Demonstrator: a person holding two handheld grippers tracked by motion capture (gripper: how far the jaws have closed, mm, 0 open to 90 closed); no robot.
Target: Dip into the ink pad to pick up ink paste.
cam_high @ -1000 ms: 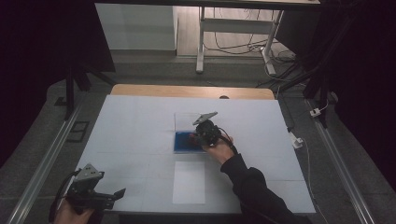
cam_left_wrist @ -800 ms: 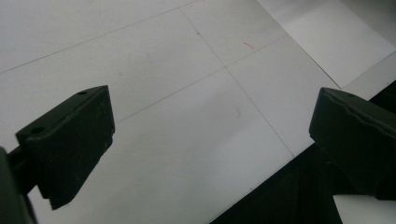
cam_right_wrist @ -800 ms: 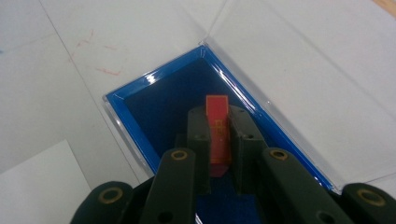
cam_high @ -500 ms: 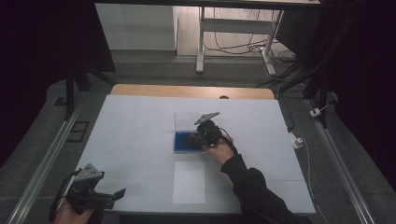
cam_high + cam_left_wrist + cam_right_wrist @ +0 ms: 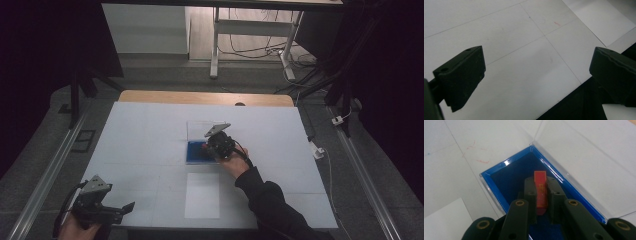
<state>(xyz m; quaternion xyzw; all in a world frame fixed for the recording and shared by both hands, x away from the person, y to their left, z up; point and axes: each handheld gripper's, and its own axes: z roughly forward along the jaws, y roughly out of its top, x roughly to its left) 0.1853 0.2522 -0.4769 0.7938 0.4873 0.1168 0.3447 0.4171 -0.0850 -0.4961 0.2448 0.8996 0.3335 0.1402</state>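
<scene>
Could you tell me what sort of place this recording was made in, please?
Probably a lab or workshop set up for recording: a white table flanked by metal rails, loose cables on the floor behind, and a hand-held gripper working over a blue-lined box.

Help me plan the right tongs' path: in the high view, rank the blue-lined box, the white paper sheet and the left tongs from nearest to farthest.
1. Blue-lined box: directly under the right tongs.
2. White paper sheet: nearer the person, below the box.
3. Left tongs: front-left table corner.
</scene>
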